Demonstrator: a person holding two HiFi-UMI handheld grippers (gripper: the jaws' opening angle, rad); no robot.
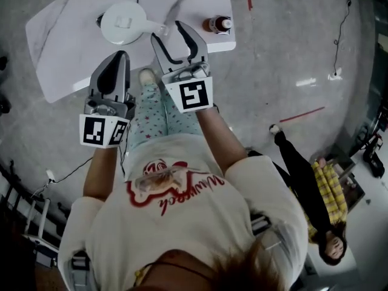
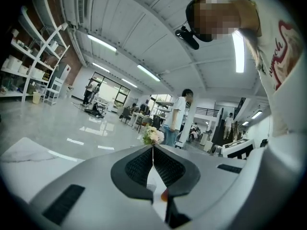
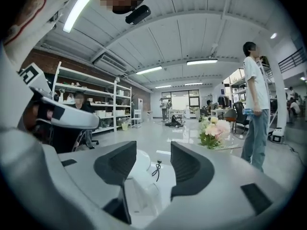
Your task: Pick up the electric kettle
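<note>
The white electric kettle (image 1: 123, 22) stands on the white marble-look table (image 1: 66, 59), its handle (image 1: 155, 28) turned toward my right gripper. In the head view my right gripper (image 1: 169, 33) hangs above the table's near edge, jaws open, tips on either side of the handle end and not touching it. Between the spread jaws of the right gripper (image 3: 152, 153) in its own view, the kettle (image 3: 138, 163) sits low, nothing pressed. My left gripper (image 1: 123, 56) is shut and empty, left of the right one, short of the kettle. Its closed pads (image 2: 153, 150) meet in a line.
A small brown bottle (image 1: 219, 24) stands at the table's right corner. A black cord (image 3: 156, 169) lies behind the kettle. A bunch of flowers (image 3: 214, 131) sits farther back on the table. A person (image 3: 255, 99) stands beyond it; another lies on the floor (image 1: 315, 193).
</note>
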